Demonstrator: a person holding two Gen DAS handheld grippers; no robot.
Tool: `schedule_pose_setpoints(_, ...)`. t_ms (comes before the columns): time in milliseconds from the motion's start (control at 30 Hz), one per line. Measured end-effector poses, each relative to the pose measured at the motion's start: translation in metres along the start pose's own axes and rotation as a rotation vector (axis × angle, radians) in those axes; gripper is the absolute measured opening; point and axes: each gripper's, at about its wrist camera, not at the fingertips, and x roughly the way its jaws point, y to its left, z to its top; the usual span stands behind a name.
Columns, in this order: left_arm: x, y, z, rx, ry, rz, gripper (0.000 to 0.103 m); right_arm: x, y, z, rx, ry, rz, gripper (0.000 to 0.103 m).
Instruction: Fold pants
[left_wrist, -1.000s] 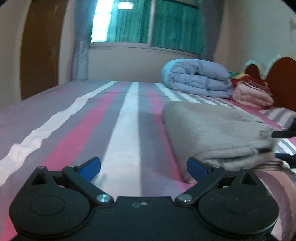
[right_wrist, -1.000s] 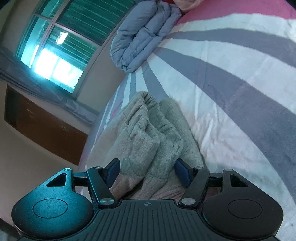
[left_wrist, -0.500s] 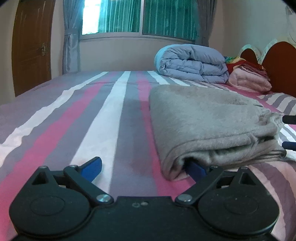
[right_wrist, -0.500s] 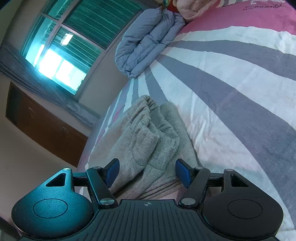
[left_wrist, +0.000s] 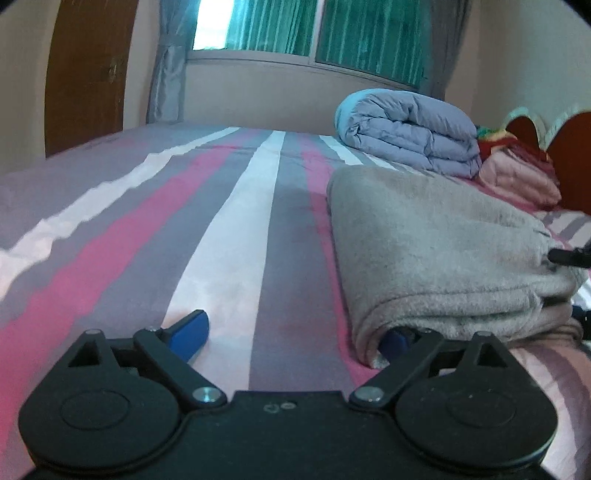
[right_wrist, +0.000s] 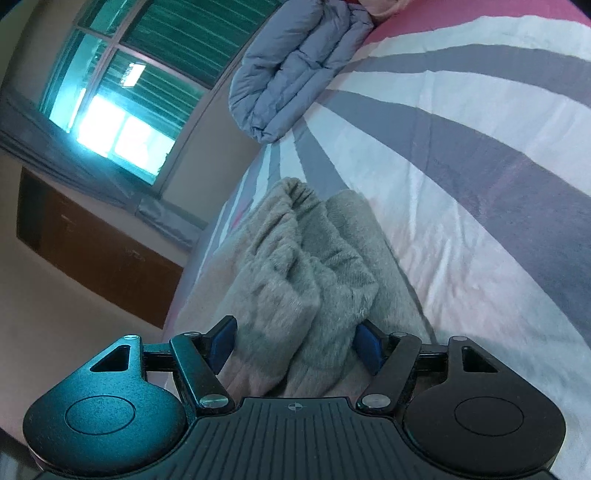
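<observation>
The grey fleece pants (left_wrist: 436, 258) lie folded into a thick stack on the striped bed sheet (left_wrist: 229, 236), toward the right of the left wrist view, their long axis running away from the camera along the stripes toward the rolled lilac duvet (left_wrist: 410, 133) at the far end.

The left wrist view shows the stack's smooth top and its rounded folded edge. The right wrist view shows what that one hides: the bunched end, where the pants (right_wrist: 306, 273) gather into two soft lobes with a gathered, puckered edge at the far tip.

The left gripper (left_wrist: 295, 334) sits low over the sheet, pointing down the bed, its jaws wide; they have just been closing a little. Its left pad lies on bare sheet and its right one is tucked under the near corner of the fold, so only that corner lies between them and nothing is clamped.

The right gripper (right_wrist: 295, 341) is rolled, so the window (right_wrist: 125, 92) and brown door (right_wrist: 96, 254) tilt across its view. Its jaws straddle the bunched end; whether the blue pads press the fabric cannot be told. Its black tips (left_wrist: 570, 256) show at the right edge of the left view.
</observation>
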Motion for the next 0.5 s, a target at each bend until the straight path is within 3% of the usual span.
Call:
schedule_pose_setpoints(33,-0.003,0.005,0.001,-0.029,-0.017,-0.008,0.085,0.003,-0.001,0.001,0.003,0.004,-0.004,0.068)
schedule_pose_setpoints(67,-0.007,0.009,0.002,-0.063,-0.043,-0.008,0.085,0.004,0.000,0.001,-0.003,0.013,-0.005,0.058)
schedule_pose_setpoints(100,-0.012,0.010,0.004,-0.072,-0.073,0.002,0.085,0.003,0.004,0.001,-0.027,0.012,-0.011,0.041)
schedule_pose_setpoints(133,-0.017,0.007,0.005,-0.052,-0.104,0.020,0.085,-0.005,0.008,0.001,-0.039,-0.018,0.016,0.036)
schedule_pose_setpoints(167,-0.019,0.002,0.005,-0.027,-0.124,0.030,0.085,-0.019,0.013,0.000,-0.027,-0.074,0.112,0.035)
schedule_pose_setpoints(200,-0.018,-0.002,0.005,-0.001,-0.123,0.038,0.086,-0.030,0.019,-0.002,-0.048,-0.108,0.151,0.035)
schedule_pose_setpoints(267,-0.006,-0.004,0.001,0.020,-0.041,0.042,0.089,-0.042,0.021,-0.008,-0.091,-0.159,0.124,0.035)
schedule_pose_setpoints(300,-0.002,-0.001,-0.001,0.005,-0.016,0.035,0.090,-0.037,0.013,-0.007,-0.061,-0.139,0.068,0.035)
schedule_pose_setpoints(367,-0.002,0.002,0.001,-0.011,-0.010,0.025,0.090,-0.009,-0.013,-0.001,0.048,-0.008,-0.048,0.036)
schedule_pose_setpoints(433,-0.006,0.003,0.000,-0.013,-0.012,0.028,0.088,-0.008,-0.017,0.002,0.081,-0.002,0.003,0.037)
schedule_pose_setpoints(500,-0.007,0.005,0.000,-0.016,-0.008,0.026,0.088,-0.015,-0.004,0.000,0.007,-0.017,0.043,0.037)
